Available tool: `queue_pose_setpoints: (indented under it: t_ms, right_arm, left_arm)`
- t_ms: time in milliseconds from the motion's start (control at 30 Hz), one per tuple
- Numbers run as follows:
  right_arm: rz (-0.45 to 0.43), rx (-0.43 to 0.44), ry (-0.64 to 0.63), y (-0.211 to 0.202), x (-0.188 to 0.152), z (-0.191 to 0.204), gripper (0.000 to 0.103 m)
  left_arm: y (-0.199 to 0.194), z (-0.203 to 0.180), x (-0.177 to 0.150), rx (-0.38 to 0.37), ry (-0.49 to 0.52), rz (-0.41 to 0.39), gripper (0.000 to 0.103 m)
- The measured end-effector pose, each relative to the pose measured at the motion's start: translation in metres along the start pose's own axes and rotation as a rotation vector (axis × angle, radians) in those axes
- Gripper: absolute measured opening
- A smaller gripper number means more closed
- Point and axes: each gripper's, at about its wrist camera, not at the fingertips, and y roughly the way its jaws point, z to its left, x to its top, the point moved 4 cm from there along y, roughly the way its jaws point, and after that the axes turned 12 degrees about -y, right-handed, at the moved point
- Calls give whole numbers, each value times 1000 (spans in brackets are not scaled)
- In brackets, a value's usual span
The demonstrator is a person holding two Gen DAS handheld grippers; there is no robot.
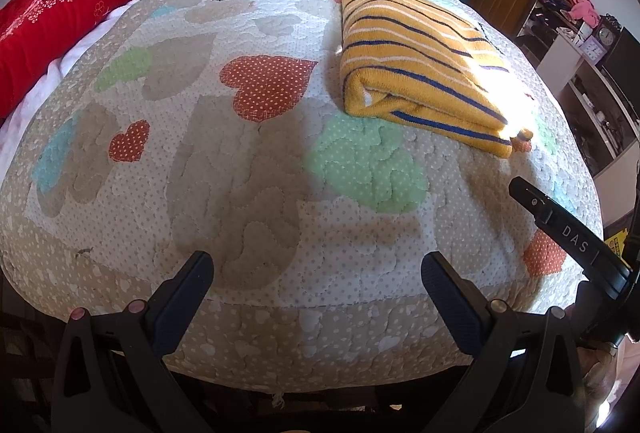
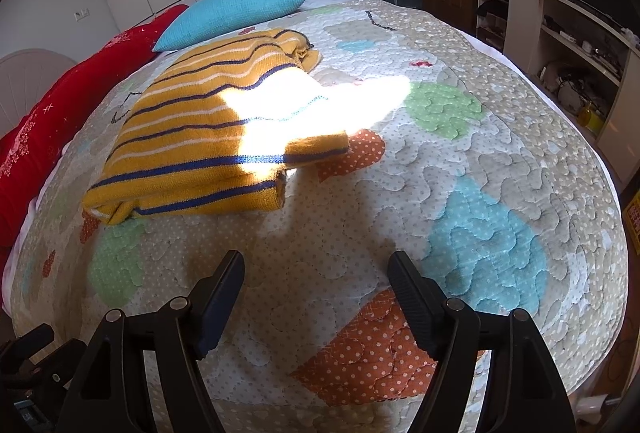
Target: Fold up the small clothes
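The yellow striped sweater lies already folded on the bed, short of the blue pillow, while the left tool and right tool hover wide open and empty, so I would only press its loose corner flat.

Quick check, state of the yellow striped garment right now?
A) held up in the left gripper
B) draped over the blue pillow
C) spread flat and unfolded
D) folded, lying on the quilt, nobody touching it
D: the yellow striped garment lies folded in layers on the quilt, while the left gripper and the right gripper are both open and short of it.
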Motion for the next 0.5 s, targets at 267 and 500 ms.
queue_pose_setpoints:
  t_ms: [267, 500]
  right_arm:
    - [1, 1, -2, 1, -1, 0, 80]
    - [5, -6, -11, 4, -1, 1, 81]
  left_arm:
    - [3, 1, 0, -2, -4, 11, 103]
    - [4, 3, 0, -2, -13, 12, 103]
